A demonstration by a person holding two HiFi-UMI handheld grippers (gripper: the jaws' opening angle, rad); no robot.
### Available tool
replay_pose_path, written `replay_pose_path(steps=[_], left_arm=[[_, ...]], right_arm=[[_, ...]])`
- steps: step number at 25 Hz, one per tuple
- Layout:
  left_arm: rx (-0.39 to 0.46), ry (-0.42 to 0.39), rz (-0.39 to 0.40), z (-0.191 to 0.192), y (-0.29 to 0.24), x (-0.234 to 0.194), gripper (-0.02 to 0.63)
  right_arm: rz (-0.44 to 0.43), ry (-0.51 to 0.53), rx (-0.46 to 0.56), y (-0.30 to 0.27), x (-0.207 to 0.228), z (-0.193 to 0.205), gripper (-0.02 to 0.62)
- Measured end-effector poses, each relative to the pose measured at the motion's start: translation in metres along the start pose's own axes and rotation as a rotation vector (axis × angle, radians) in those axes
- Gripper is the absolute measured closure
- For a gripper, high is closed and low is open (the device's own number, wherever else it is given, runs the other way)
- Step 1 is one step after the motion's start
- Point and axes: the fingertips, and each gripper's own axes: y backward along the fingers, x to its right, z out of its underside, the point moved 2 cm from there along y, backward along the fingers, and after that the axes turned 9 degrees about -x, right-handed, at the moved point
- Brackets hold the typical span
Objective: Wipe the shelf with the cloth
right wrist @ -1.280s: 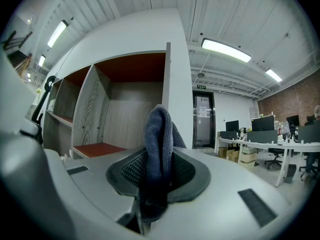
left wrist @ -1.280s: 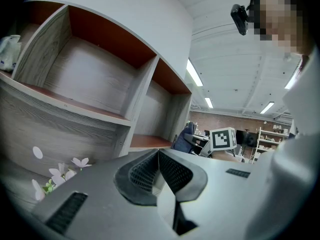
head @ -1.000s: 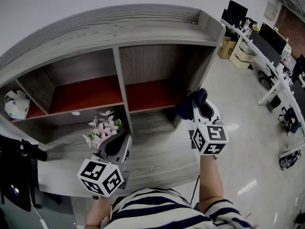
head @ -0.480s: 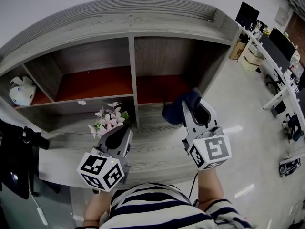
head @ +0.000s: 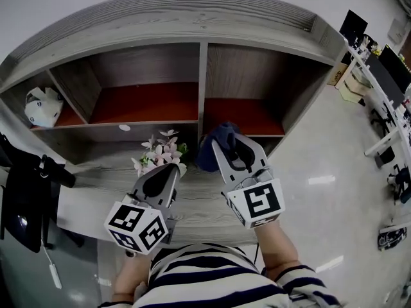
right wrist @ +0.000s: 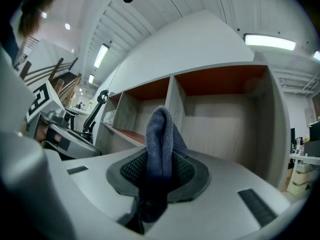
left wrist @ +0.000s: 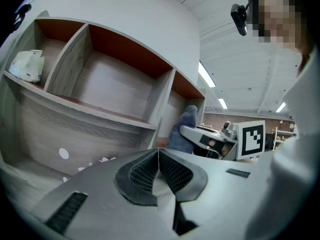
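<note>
Seen from above, a grey wood-grain shelf [head: 192,24] with open compartments floored in red-brown spans the scene. At the far left, a dark chair [head: 26,197] stands beside the unit, and a crumpled white object [head: 42,105] sits in the leftmost compartment. Moving right, a small bunch of pink and white flowers [head: 160,154] stands on the lower grey ledge, below the middle compartment. Just near of the flowers is the left gripper [head: 168,171], held over the ledge; its own view shows the two ribbed jaws pressed together with nothing between them. To its right, the right gripper [head: 226,147] points at the upright divider between the middle and right compartments. Its jaws are clamped on a dark blue cloth [head: 209,151], which stands up in a folded bunch from between the pads. The cloth hangs over the far part of the ledge, just right of the flowers; whether it touches the wood cannot be told. Near the bottom edge is the person's striped shirt [head: 212,281]. At the far right, across a pale floor, desks with monitors [head: 385,69] stand in a row
</note>
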Motion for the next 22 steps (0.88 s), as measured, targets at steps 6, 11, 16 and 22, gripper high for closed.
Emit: replay_pose_path(steps=[6, 11, 16, 22], left_arm=[[0.001, 0.014, -0.029, 0.002, 0.007, -0.009, 0.586], [0.0, 0.018, -0.04, 0.003, 0.008, -0.013, 0.586], [-0.004, 0.015, -0.027, 0.002, 0.005, -0.011, 0.586], [-0.016, 0.014, -0.003, 0.003, -0.004, -0.009, 0.586]], right_arm=[[-0.036, 0.0, -0.033, -0.032, -0.017, 0.006, 0.494], [-0.055, 0.014, -0.053, -0.049, -0.026, 0.01, 0.494], [-0.063, 0.042, -0.083, -0.059, -0.029, 0.017, 0.494], [-0.072, 0.079, -0.118, -0.059, -0.027, 0.028, 0.494]])
